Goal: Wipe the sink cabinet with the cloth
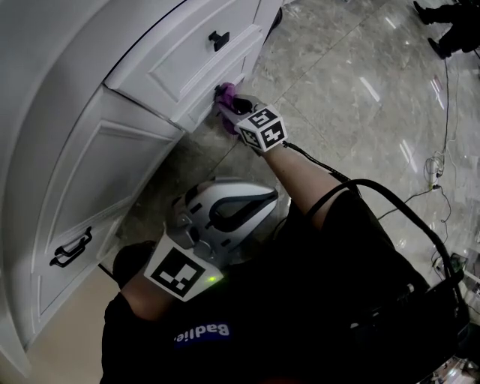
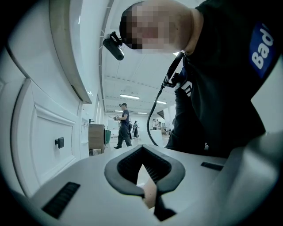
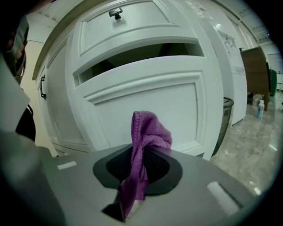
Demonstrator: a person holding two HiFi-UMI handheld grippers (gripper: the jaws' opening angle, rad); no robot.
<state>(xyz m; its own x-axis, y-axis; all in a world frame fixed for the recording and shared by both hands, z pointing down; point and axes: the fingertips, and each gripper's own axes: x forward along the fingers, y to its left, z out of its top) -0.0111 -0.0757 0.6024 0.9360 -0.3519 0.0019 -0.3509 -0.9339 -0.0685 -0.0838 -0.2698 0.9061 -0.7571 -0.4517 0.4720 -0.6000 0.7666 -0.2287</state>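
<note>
The white sink cabinet (image 1: 90, 150) fills the left of the head view, with drawers and black handles. A purple cloth (image 1: 227, 112) is pinched in my right gripper (image 1: 226, 101), which is shut on it and holds it at the front of the lower drawer (image 3: 146, 97). In the right gripper view the cloth (image 3: 148, 132) stands up from the jaws, just short of that panel. My left gripper (image 1: 217, 210) is held low, close to the person's body. It points up at the person and is shut (image 2: 148, 194) with nothing in it.
A dark gap shows above the lower drawer. A knob (image 3: 116, 13) sits on the upper drawer and a bar handle (image 1: 71, 247) on the cabinet door. A bin (image 3: 226, 114) stands right of the cabinet. Cables (image 1: 442, 165) lie on the marble floor. People (image 2: 124, 126) stand far off.
</note>
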